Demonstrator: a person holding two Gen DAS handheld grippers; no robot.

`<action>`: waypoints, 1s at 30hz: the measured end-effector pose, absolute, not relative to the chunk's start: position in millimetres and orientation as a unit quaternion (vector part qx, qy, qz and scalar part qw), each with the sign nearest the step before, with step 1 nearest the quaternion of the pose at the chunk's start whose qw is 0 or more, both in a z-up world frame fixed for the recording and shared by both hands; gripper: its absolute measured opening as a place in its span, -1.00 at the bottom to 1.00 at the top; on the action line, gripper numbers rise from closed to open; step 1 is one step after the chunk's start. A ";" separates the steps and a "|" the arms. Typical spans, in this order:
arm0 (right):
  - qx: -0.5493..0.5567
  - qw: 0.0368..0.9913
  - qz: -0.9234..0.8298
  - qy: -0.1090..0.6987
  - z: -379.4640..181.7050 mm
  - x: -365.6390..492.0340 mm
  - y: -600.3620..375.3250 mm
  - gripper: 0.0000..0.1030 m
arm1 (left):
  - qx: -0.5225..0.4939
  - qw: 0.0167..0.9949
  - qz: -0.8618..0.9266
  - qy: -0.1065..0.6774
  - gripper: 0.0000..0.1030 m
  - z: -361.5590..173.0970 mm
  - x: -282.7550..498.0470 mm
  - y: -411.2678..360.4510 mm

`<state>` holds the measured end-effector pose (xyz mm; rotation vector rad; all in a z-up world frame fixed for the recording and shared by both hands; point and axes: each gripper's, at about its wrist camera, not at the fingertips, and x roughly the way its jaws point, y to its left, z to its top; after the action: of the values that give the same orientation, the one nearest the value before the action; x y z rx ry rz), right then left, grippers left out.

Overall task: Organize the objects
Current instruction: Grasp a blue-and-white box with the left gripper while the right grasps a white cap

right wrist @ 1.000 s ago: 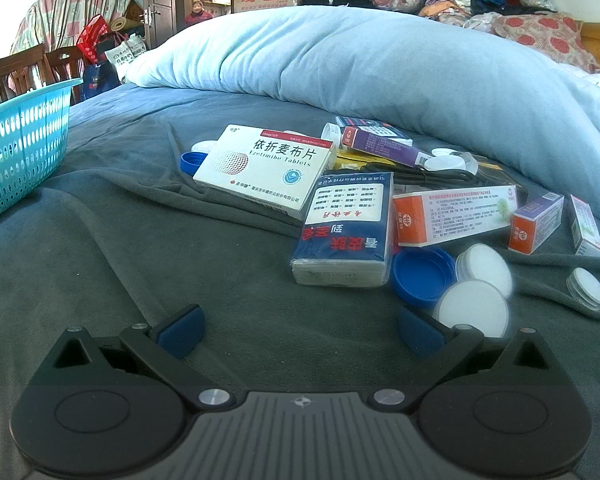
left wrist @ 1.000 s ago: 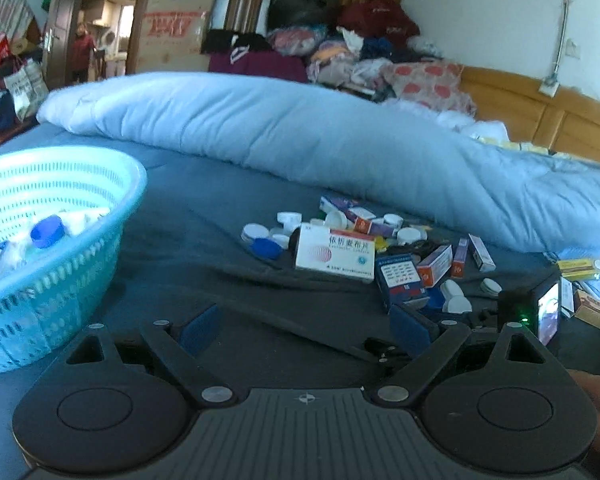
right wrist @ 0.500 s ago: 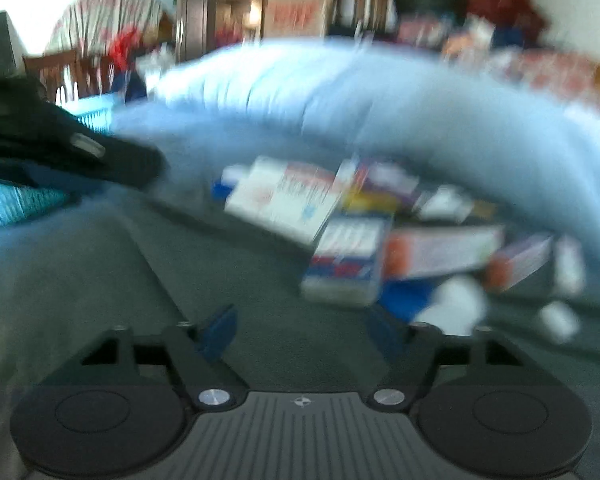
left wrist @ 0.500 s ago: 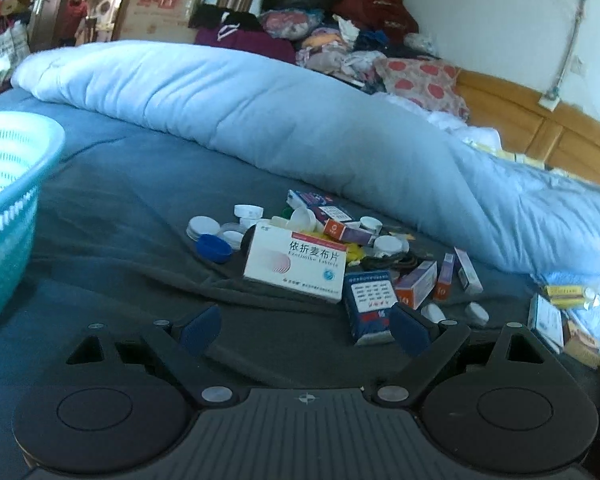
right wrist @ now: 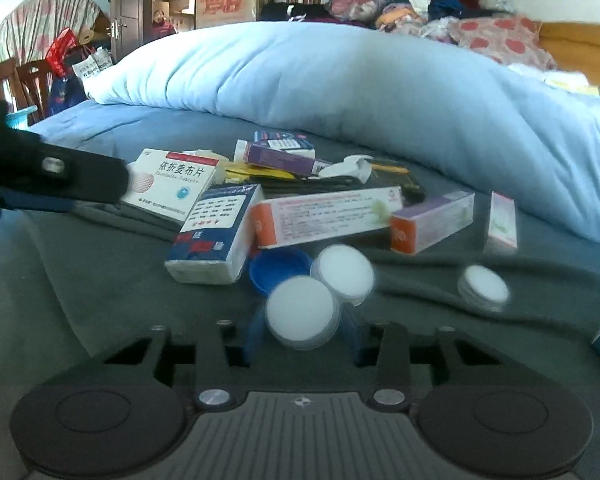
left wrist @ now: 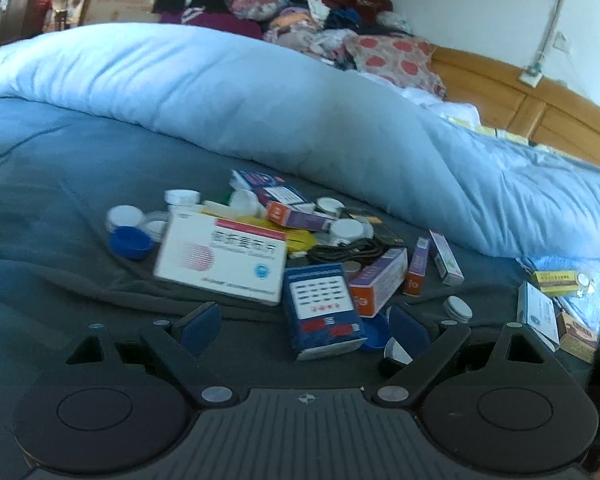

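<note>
Bedroom with white wall [left wrist: 460,0] and wooden headboard [left wrist: 520,100]. Pale blue duvet [left wrist: 260,100] across dark bed sheet [left wrist: 60,160]. Cardboard box [right wrist: 226,2] by open doorway [right wrist: 162,4].

the teal basket that filled the left edge of the left wrist view a second ago is out of frame there now, and the pile of medicine boxes sits larger and nearer the left gripper [left wrist: 302,326], its jaws as wide as before; the blue tissue pack [left wrist: 320,310] now lies right between its fingertips. the right gripper [right wrist: 302,330] was spread wide with nothing between its fingers; its jaws are closing now, and a white round cap [right wrist: 300,312] sits between the blue pads, looking lifted off the dark blanket [right wrist: 100,280]. the left gripper's black finger [right wrist: 56,178] now juts into the right wrist view from the left, partly covering the white tablet box [right wrist: 172,182].
</note>
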<state>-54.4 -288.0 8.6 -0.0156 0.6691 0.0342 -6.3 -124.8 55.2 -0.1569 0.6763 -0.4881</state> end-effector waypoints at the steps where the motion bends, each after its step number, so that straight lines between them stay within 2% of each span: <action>1: -0.007 0.945 0.013 0.328 11.2 -58.0 -293.0 -0.16 | -0.075 0.910 -0.239 0.332 0.78 51.5 -2.8 -130.7; 8: 0.057 0.936 0.009 0.348 5.8 -74.5 -329.5 -0.16 | -0.070 0.900 -0.244 0.355 0.72 25.9 19.8 -171.4; 11: 0.061 0.935 0.009 0.348 3.6 -73.3 -330.4 -0.14 | -0.047 0.906 -0.231 0.351 0.53 18.4 26.0 -185.4; 13: 0.070 0.935 0.009 0.347 0.6 -71.4 -332.9 -0.13 | -0.035 0.909 -0.216 0.354 0.22 12.9 29.5 -187.6; 15: 0.079 0.934 0.010 0.347 -0.8 -68.5 -336.9 -0.13 | -0.034 0.908 -0.213 0.358 0.10 9.8 28.7 -184.1; 19: 0.079 0.937 0.014 0.339 2.1 -64.5 -336.9 -0.17 | -0.025 0.917 -0.208 0.341 0.00 29.8 14.9 -172.2; 30: 0.063 0.949 0.045 0.306 54.0 -101.5 -320.8 -0.17 | -0.037 0.954 -0.167 0.246 -0.02 127.9 -40.9 -98.6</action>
<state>-101.5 -320.8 54.0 0.1278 0.6218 0.0918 -40.9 -98.6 127.9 -0.0747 0.5001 -0.3392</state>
